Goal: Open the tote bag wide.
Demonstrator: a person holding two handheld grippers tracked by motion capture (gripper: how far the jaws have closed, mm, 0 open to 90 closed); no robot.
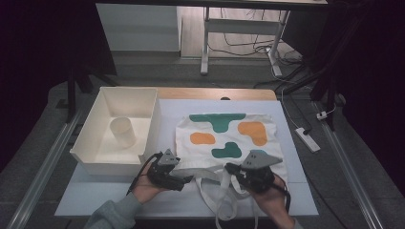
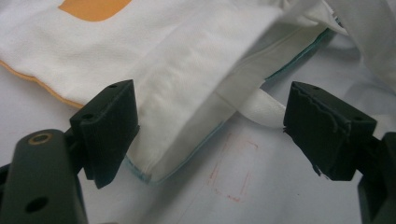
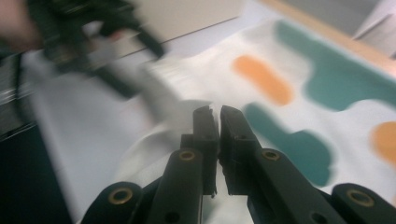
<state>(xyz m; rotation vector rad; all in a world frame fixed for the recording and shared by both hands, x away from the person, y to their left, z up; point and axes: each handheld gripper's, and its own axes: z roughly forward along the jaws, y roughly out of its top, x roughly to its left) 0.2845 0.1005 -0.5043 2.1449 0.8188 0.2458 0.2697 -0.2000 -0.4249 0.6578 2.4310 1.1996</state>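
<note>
Unlabelled tote bag (image 1: pixel 224 138), grippers at hem

In the high view the room is dim, its edges falling to near black, while the counter (image 1: pixel 114 193) is evenly lit from above with soft shadows. The left gripper view is bright and fairly sharp. The right gripper view is smeared by motion blur, worst at upper left.

A tote bag (image 1: pixel 224 138) lies flat on the tabletop (image 1: pixel 95 193), its handles (image 1: pixel 217 191) trailing toward the near edge. Left of it sits an open bin (image 1: pixel 90 157) with a cup (image 1: pixel 122 132) inside. The left claw (image 1: pixel 187 179) and right claw (image 1: pixel 228 168) flank the bag's near hem.
</note>
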